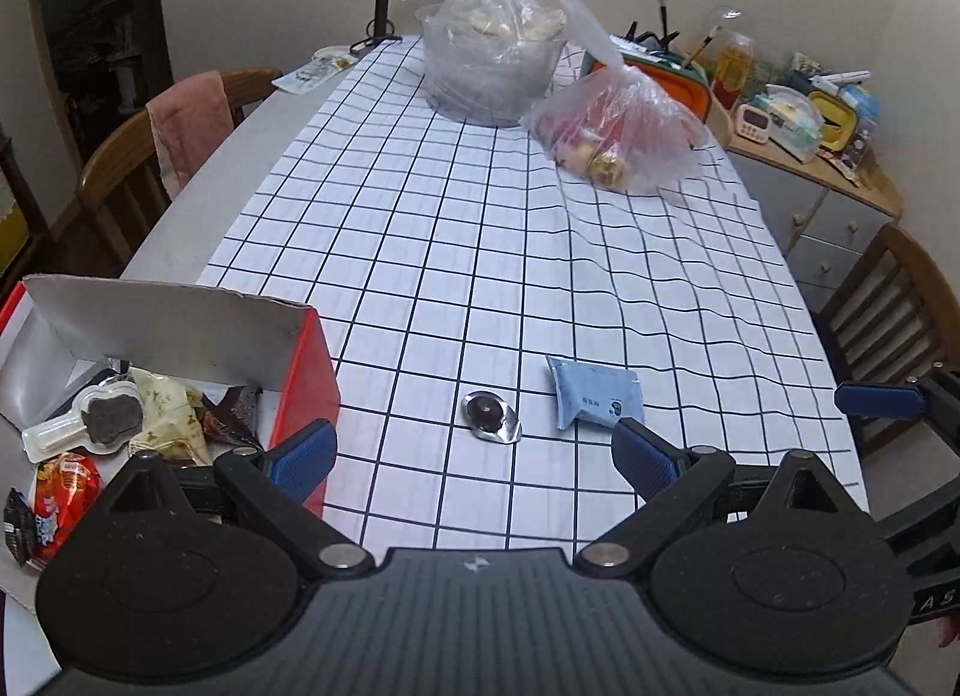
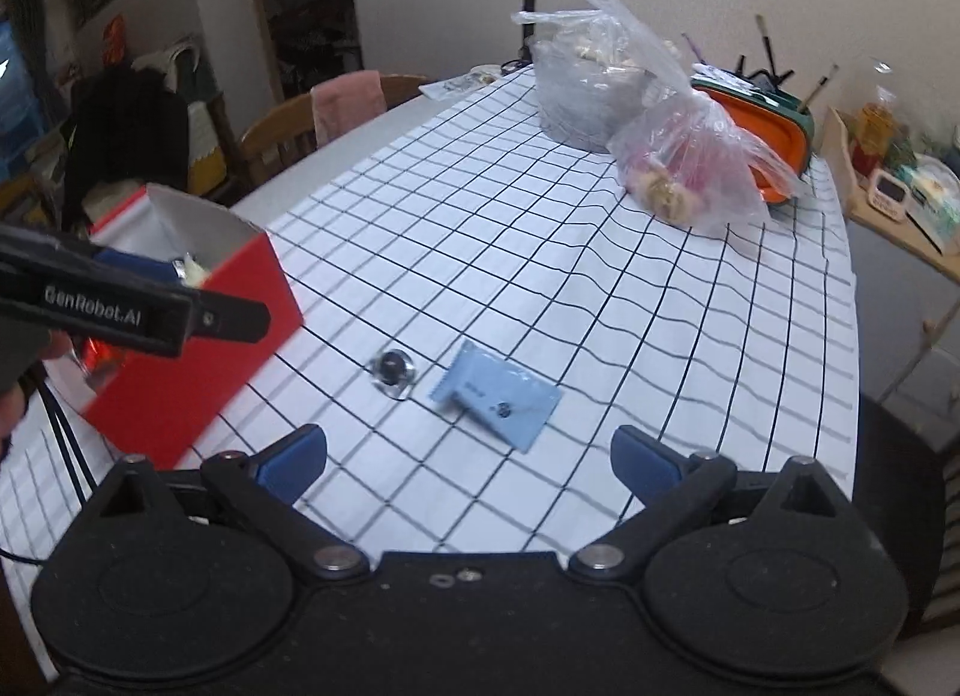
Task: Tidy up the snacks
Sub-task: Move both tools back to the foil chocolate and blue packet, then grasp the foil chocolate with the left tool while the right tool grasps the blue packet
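Both claws stand released and empty over the checked tablecloth (image 1: 480, 252); the left gripper (image 1: 474, 456) hangs just beside the red box (image 1: 309, 372), the right gripper (image 2: 468, 456) a little farther from it. The foil-cupped chocolate (image 1: 491, 417) lies near the box's right side; the blue packet (image 1: 597, 399) lies just beyond it; other wrapped snacks (image 1: 162, 420) sit inside the box.

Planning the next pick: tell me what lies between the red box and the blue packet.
Only the small foil-cupped chocolate, on checkered cloth between red box and blue packet; both views show it.
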{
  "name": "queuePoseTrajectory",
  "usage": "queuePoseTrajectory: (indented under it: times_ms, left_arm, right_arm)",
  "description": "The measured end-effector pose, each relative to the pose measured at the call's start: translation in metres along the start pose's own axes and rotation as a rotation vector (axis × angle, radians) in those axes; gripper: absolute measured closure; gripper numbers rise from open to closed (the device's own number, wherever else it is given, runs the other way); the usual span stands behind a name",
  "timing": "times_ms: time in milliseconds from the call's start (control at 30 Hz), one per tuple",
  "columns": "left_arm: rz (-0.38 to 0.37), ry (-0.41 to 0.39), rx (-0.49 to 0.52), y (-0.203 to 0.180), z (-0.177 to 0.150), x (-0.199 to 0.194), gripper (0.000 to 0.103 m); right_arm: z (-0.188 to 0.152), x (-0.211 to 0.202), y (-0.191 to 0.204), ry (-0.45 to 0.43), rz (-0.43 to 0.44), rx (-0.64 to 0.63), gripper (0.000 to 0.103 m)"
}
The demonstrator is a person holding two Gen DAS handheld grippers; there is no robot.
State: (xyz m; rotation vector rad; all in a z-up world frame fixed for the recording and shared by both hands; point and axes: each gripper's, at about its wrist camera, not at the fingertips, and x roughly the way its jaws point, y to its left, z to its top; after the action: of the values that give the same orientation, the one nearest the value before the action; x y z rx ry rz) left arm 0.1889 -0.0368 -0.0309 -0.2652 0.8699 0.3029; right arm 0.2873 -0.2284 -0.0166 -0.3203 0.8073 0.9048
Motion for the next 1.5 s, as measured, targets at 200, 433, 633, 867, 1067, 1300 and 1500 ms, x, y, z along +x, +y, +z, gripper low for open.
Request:
queuePoseTrajectory:
  times_ms: [200,433,633,867,1067,1300,1500]
  left_arm:
    - [0.029,0.06,-0.045,-0.006,0.012,0.037,0.004]
    - [0.054,0.141,-0.102,-0.004,0.023,0.082,0.004]
    - [0.075,0.203,-0.144,0.001,0.028,0.113,0.005]
    - [0.073,0.267,-0.175,0.007,0.03,0.142,0.017]
    - [0.068,0.31,-0.172,0.005,0.027,0.159,0.032]
    - [0.071,0.33,-0.141,0.003,0.023,0.17,0.042]
    - [0.072,0.323,-0.116,-0.002,0.026,0.171,0.048]
  right_arm:
    - [0.009,0.037,-0.015,0.041,0.055,-0.126,0.002]
    - [0.018,0.087,-0.009,0.108,0.126,-0.291,0.007]
    - [0.026,0.128,-0.009,0.154,0.17,-0.356,0.012]
    - [0.025,0.159,-0.005,0.206,0.177,-0.436,0.021]
    - [0.025,0.167,0.0,0.198,0.194,-0.457,0.023]
    - [0.026,0.176,-0.004,0.199,0.204,-0.431,0.029]
    - [0.025,0.172,-0.006,0.195,0.233,-0.411,0.048]
